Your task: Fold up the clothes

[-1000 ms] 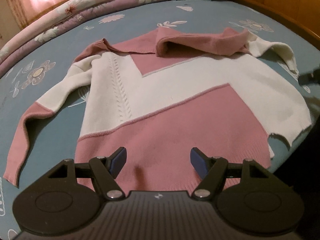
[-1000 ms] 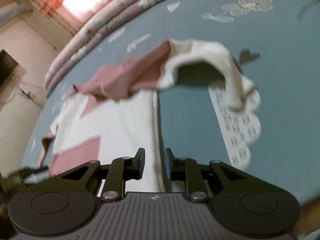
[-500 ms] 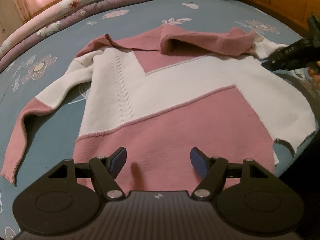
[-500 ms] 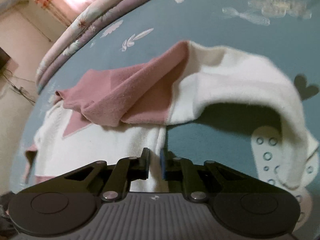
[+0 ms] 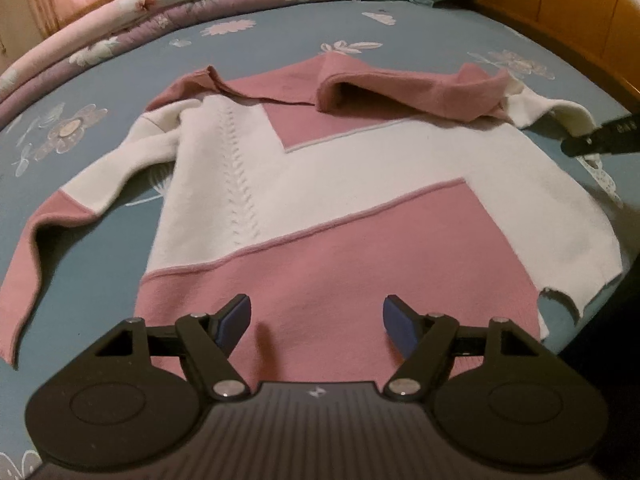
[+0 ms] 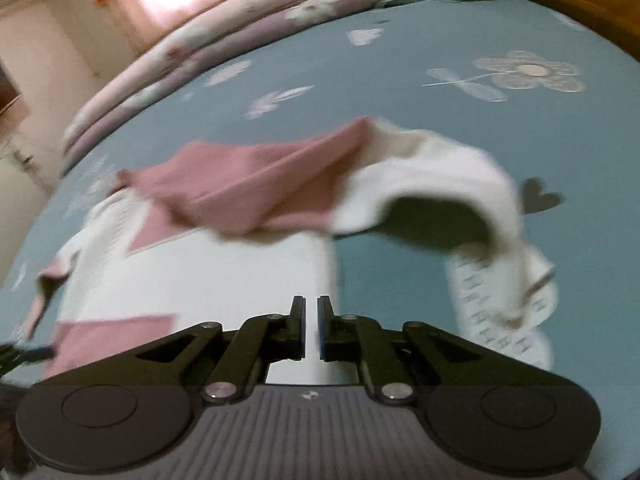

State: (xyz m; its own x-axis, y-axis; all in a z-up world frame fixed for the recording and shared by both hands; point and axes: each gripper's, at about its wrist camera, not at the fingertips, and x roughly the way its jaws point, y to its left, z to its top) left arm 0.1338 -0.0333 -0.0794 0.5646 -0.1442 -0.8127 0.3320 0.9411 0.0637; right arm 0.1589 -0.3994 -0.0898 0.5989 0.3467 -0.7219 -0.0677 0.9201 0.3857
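From the left wrist view, the left gripper (image 5: 316, 318) hangs with its blue-padded jaws spread wide and nothing between them. Just ahead of and below it lies the sweater (image 5: 328, 200), pink and white, spread flat on the bedsheet (image 5: 280, 40), which is blue with pale flowers. The sweater's hem is nearest the claw and its long axis runs straight away from it, up to the neck at the far end. One sleeve (image 5: 60, 216) stretches off to the claw's left with its pink cuff hanging toward the near edge. At the far end a pink fold (image 5: 408, 88) is doubled over the shoulders. Far right, the tip of the right gripper (image 5: 600, 138) pokes in beside the white sleeve; a few white marks on it are too small to read. Stacked quilts (image 5: 180, 4) lie beyond the sweater, with a wooden headboard (image 5: 560, 4) to the far right.

From the right wrist view, blurred, the right gripper (image 6: 312, 328) has its jaws pressed nearly together with only a thin slit between; they have just been closing, and I see no cloth caught in them. The sweater (image 6: 192, 276) lies ahead and to its left, with its right-hand edge running forward from the claw. The other sleeve (image 6: 448, 176) arches up ahead and to the right, clear of the claw. No readable writing shows here.
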